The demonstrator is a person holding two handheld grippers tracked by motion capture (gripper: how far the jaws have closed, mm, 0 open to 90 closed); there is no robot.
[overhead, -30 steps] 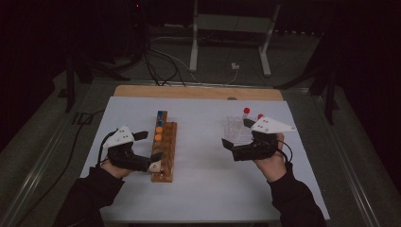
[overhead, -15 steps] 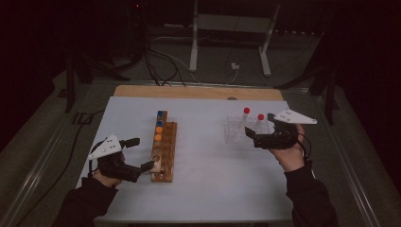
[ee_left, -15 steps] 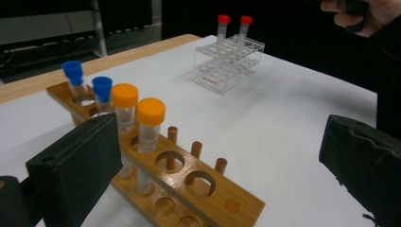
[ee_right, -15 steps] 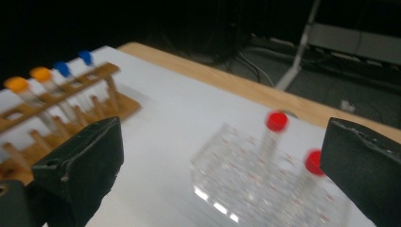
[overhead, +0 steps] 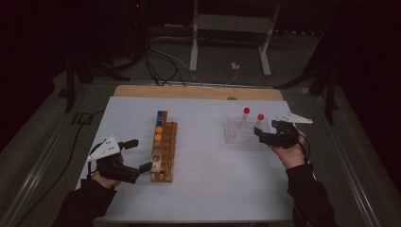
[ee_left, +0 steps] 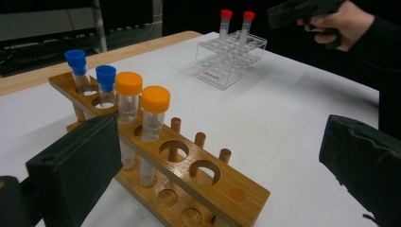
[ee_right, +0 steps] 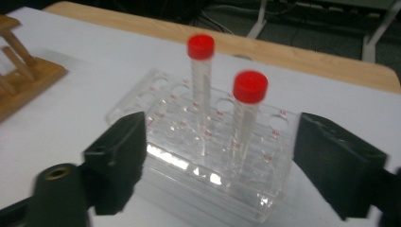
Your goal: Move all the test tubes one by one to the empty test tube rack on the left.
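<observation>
Two red-capped tubes upright in clear rack, bracketed by right gripper, jaws spread, empty. Four tubes in wooden rack: two blue-capped, two orange-capped, spare holes plain in left gripper view. Left gripper agape beside it, drawn nearer person than before.

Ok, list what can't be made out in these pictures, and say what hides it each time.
- Near end of the wooden rack: left gripper view, cut off by the bottom edge and partly covered by a jaw of the left tongs.
- Red print on the clear rack: right gripper view, blurred and too small to read.
- Contents of the red-capped tubes: high view, too small and dim.
- Right tongs: high view, too small to show jaw spacing.
</observation>
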